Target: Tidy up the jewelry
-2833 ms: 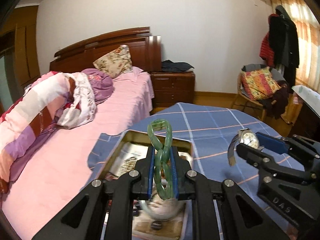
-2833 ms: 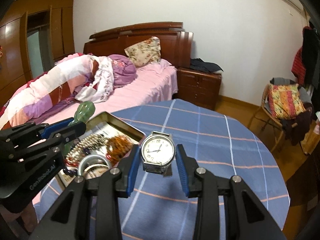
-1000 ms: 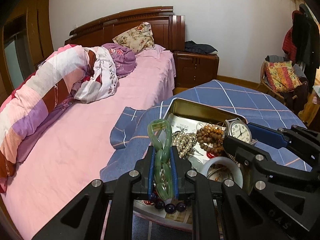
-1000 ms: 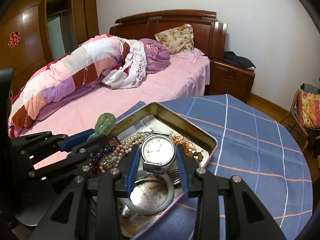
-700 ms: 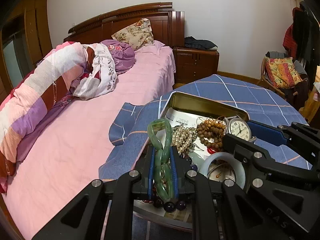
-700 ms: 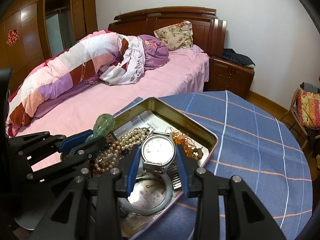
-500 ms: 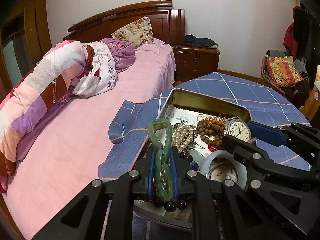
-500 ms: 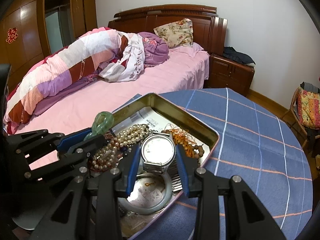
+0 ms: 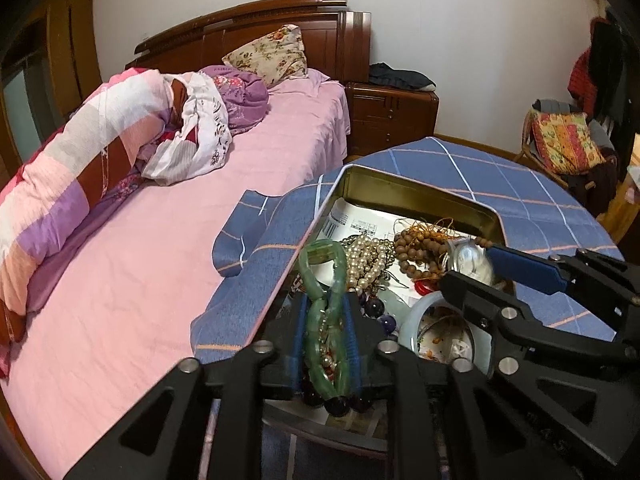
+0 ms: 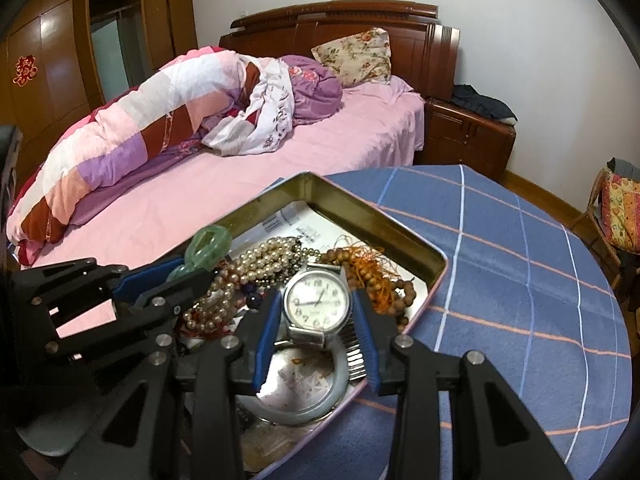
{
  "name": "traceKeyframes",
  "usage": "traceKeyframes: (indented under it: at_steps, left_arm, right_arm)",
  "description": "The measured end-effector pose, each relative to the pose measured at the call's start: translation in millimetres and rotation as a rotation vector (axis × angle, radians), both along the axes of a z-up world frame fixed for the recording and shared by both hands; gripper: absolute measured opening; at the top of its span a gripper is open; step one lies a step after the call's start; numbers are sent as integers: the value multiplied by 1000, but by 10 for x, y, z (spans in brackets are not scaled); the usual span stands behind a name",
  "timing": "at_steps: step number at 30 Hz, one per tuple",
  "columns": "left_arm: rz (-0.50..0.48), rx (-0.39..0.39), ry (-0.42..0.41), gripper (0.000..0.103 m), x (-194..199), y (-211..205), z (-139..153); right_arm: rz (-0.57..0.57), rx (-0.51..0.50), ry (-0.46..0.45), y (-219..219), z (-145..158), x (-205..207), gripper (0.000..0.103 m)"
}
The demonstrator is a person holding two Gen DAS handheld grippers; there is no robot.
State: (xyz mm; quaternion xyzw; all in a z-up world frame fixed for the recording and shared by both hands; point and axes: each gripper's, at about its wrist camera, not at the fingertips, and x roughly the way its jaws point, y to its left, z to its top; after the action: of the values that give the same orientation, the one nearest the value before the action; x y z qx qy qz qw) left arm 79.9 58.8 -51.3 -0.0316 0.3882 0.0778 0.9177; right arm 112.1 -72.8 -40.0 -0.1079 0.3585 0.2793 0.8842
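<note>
tin's (image 10: pixel 376 216) near end hidden by claws, watch (image 9: pixel 472 258) blurred (face unreadable)

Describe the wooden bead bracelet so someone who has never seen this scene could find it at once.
Start at the round table with the blue checked cloth, then the open metal tin at its edge beside the bed. Inside the tin, toward its far right part, lies the wooden bead bracelet, just right of the pearl strands. Its matte brown round beads and frayed orange cord set it apart.
</note>
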Motion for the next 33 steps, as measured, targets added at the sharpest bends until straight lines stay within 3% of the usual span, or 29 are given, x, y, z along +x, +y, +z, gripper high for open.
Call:
traceKeyframes:
  at_steps: [4,6,8,12,33]
  left_arm:
    - [13,-28,-31,40,-100,16,108]
    - [42,2,-59,62,-170,-1,201]
    - [39,-5,-82,68,-224,8,269]
    - [40,-16,-121,70,-331,-3,411]
    - [52,27,-160,71,-507,-90,591]
  right_arm:
    - [-34,31,-20,-150,88,-34,69]
    - [-52,48,-38,-238,155,-69,70]
    - [-60,69,-39,-320,219,-93,71]
    - [-70,64,-83,-406,319,-191,79]
    - [-67,92,-123,-533,464,-362,80]
